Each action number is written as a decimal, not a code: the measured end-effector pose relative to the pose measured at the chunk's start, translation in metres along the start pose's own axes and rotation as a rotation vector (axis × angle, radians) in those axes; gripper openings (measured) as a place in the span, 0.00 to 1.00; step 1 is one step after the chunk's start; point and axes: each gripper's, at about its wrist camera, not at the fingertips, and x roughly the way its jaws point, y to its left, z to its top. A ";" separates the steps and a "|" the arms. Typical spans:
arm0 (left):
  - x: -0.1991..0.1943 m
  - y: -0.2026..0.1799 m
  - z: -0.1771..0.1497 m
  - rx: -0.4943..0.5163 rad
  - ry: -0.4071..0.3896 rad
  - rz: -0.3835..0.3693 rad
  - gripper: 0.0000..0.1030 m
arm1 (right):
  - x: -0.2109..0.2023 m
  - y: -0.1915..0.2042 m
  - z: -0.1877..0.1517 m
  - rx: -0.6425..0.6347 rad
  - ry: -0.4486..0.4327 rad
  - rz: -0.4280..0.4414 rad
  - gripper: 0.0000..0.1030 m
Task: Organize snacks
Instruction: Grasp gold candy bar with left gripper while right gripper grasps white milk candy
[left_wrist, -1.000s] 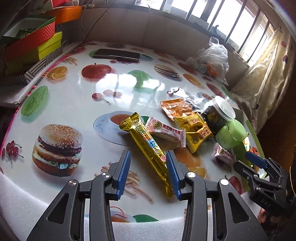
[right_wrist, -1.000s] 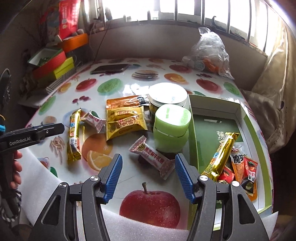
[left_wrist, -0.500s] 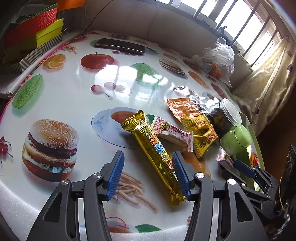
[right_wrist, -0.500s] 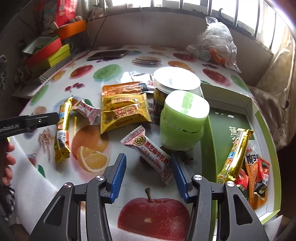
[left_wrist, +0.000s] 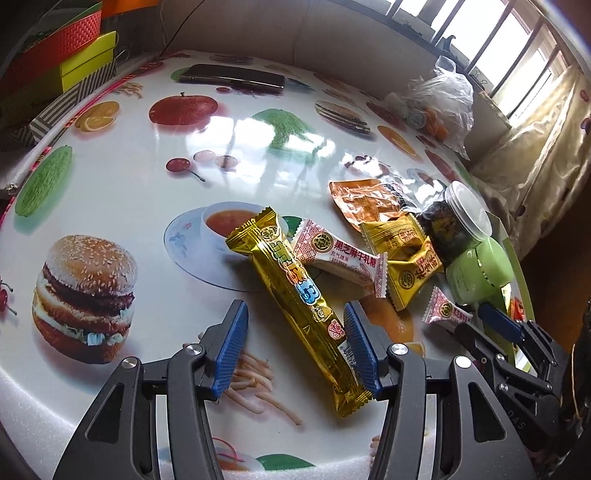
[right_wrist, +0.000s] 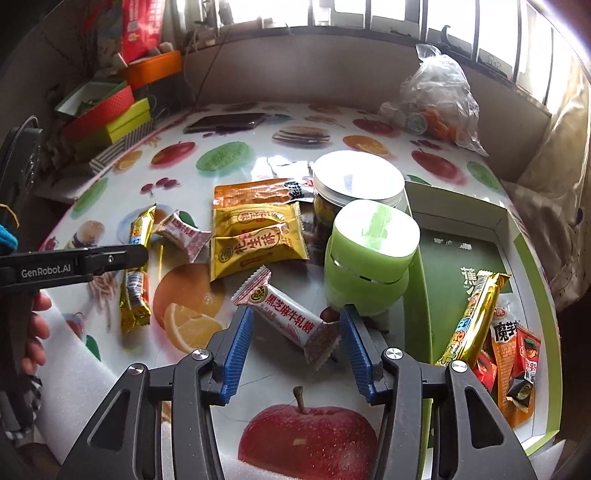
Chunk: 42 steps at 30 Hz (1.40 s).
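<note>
A long gold snack bar lies slantwise on the fruit-print table. My left gripper hangs open over it, and the bar's near end rests by the right pad with a gap at the left pad. In the right wrist view a white-and-red candy lies between the jaws of my right gripper, which is open; the left pad stands clear of the candy. The green box on the right holds another gold bar and orange packets. A second white-and-red candy lies beside the gold bar.
A green jar and a clear jar with a white lid stand against the box. Yellow packets and an orange packet lie mid-table. A phone, a plastic bag and stacked boxes sit at the back.
The left jaws widened and the gripper sank forward over the gold bar. The right jaws narrowed and moved in around the white-and-red candy. Both held still over the last half second.
</note>
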 end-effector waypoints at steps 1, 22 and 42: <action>0.000 0.000 0.000 0.002 -0.002 0.001 0.53 | 0.002 0.000 0.000 0.001 0.006 0.016 0.47; 0.001 -0.005 -0.005 0.078 -0.007 0.102 0.53 | 0.025 0.036 -0.001 -0.051 0.068 0.051 0.47; -0.004 0.003 -0.008 0.076 -0.031 0.149 0.25 | 0.022 0.029 -0.004 0.012 0.033 0.004 0.22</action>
